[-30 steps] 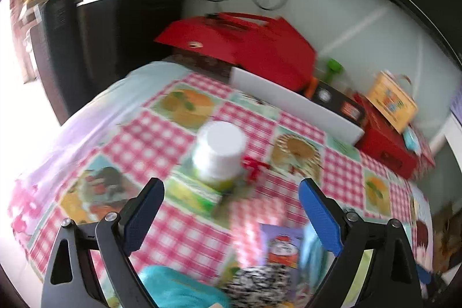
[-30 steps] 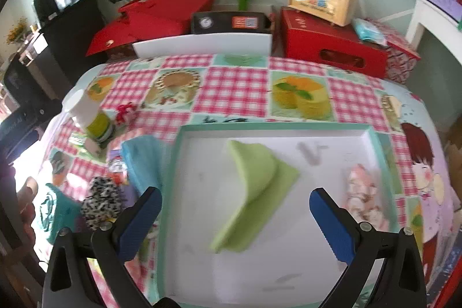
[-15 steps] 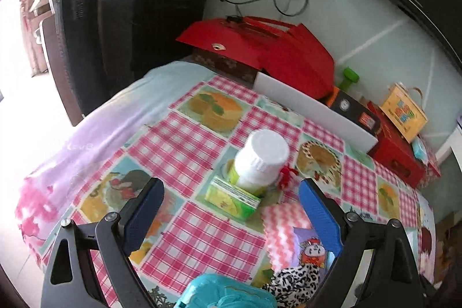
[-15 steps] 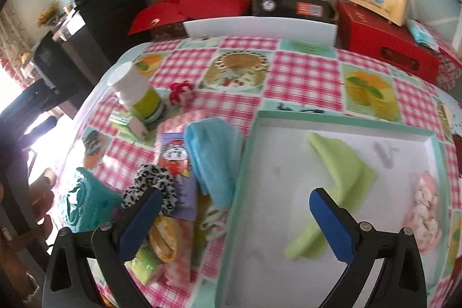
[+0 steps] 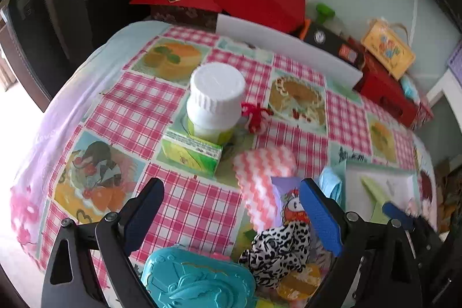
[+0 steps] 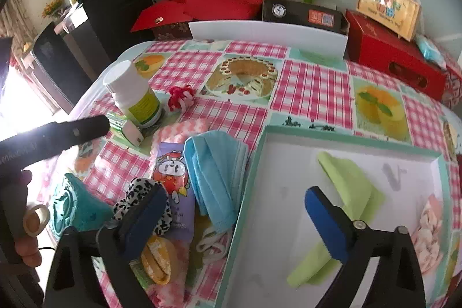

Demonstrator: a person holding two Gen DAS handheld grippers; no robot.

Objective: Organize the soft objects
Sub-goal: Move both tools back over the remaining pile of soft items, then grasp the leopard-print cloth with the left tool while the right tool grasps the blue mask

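Note:
A white tray [image 6: 260,264] with a teal rim lies at the right and holds a folded green cloth [image 6: 352,186] and a pink patterned soft item [image 6: 427,233]. Left of it lie a blue cloth [image 6: 216,172], a pink zigzag cloth [image 5: 262,172], a leopard-print scrunchie [image 5: 277,250] and a red-white yarn bit [image 6: 180,97]. My right gripper [image 6: 236,221] is open and empty above the tray's left rim. My left gripper [image 5: 231,218] is open and empty above the checked tablecloth, near the scrunchie.
A white-capped bottle [image 5: 213,103] stands on a green box [image 5: 190,152]. A teal plastic case [image 5: 199,282], a purple cartoon packet [image 6: 173,178] and an orange-yellow item [image 6: 158,259] lie near the front. Red boxes [image 6: 398,65] and a white board [image 6: 268,33] line the back.
My right gripper has swung left from over the tray's middle to its left rim. My left gripper has shifted, bringing the pile of items more into view. Both stay open.

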